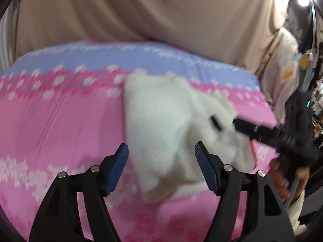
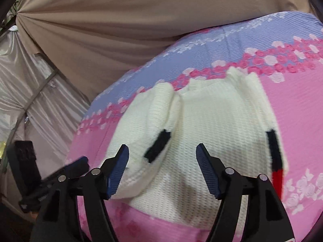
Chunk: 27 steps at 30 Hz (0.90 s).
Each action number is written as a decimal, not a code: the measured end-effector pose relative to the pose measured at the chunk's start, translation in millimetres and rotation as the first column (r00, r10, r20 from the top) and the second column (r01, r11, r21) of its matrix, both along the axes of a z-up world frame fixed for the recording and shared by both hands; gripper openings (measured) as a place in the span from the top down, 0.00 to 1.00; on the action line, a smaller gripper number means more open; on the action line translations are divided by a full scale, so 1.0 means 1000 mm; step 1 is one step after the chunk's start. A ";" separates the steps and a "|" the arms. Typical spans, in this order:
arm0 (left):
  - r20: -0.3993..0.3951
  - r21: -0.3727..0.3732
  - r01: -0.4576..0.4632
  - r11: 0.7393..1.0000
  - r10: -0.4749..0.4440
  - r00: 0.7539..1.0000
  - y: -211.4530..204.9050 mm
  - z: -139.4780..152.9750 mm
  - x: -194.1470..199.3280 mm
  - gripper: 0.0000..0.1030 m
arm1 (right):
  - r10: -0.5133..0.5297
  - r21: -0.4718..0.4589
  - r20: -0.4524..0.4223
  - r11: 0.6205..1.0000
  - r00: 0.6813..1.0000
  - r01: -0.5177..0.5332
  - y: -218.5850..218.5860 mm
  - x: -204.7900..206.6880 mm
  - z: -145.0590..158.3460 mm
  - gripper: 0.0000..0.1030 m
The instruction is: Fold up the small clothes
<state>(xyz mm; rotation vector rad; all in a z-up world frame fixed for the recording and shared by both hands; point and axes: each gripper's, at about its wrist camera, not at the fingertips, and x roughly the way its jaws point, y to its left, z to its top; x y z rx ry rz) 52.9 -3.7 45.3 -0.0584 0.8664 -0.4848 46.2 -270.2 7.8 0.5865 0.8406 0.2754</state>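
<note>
Beige curtain (image 2: 97, 32) hangs behind the table, and a pink and lilac flowered cloth (image 1: 52, 117) covers the top. On that cloth lies the white knit sweater (image 2: 212, 125), partly folded: through my right wrist camera I see one sleeve with a black cuff band (image 2: 158, 146) turned in over the body, and a second black band with a red end (image 2: 275, 157) along the right edge.

My right gripper (image 2: 162, 151) has its jaws spread wide. Nothing sits between the blue pads (image 2: 119, 169); the sweater lies below and beyond them, and I see no pad pressing on it, so that tool is released. Whether the left pad brushes the folded sleeve under it I cannot tell.

My left gripper (image 1: 161, 151) also stands wide apart and holds nothing. Its view is blurred, but the sweater (image 1: 167, 125) shows through the gap, flat on the cloth, with neither pad closed on it.

From the left camera the right gripper (image 1: 262, 130) comes in from the right, its tip over the sweater's near corner, with a hand (image 1: 282, 179) on its grip. From the right camera the left gripper (image 2: 76, 166) sits at the lower left, beside the table edge and off the sweater.
</note>
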 end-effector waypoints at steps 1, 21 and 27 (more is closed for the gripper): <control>-0.036 0.026 -0.012 1.000 0.013 0.999 0.003 -0.014 -0.001 0.36 | 0.018 0.016 -0.017 1.000 1.000 -0.018 0.006 0.008 -0.003 0.31; -0.018 -0.071 0.067 0.995 -0.068 0.998 -0.017 -0.003 0.010 0.30 | -0.149 -0.173 -0.078 0.976 0.986 0.133 -0.057 -0.028 -0.034 0.76; -0.023 -0.012 0.125 0.992 -0.125 0.992 -0.070 -0.020 0.015 0.30 | -0.263 -0.219 0.017 0.940 0.965 0.260 -0.063 -0.054 0.008 0.56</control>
